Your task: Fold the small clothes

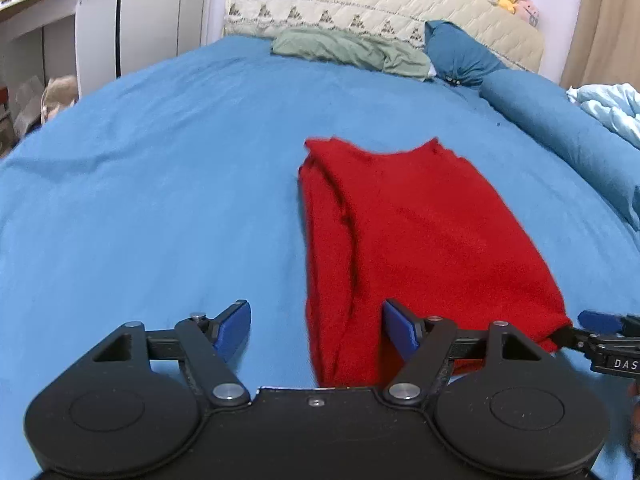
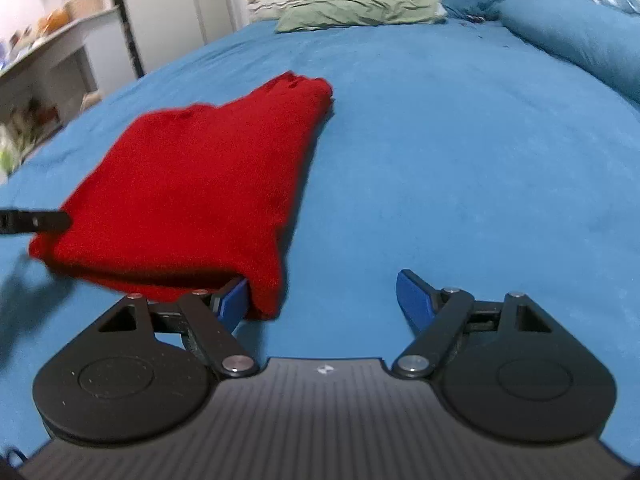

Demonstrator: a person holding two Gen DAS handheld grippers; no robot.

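Both my claws are spread wide right now and neither one has a grip on anything. My left claw (image 1: pixel 316 330) sits at the near hem of the red garment (image 1: pixel 404 240), with its right-side pad over the cloth and the other pad out over bare sheet. My right claw (image 2: pixel 322 298) is at the hem's other corner, one pad tucked right against the red edge, the other well clear of it. The garment itself lies on the blue bed (image 1: pixel 160 168), already folded lengthwise into a long strip running away from me toward the pillows, sleeves tucked under from what I can see. So I reckon the next bit is folding the near end up over the far end. To do that clean, I'd pinch all the layers at both corners, not just the top one, lift evenly, and keep the hem taut between the claws so the knit doesn't sag or skew.
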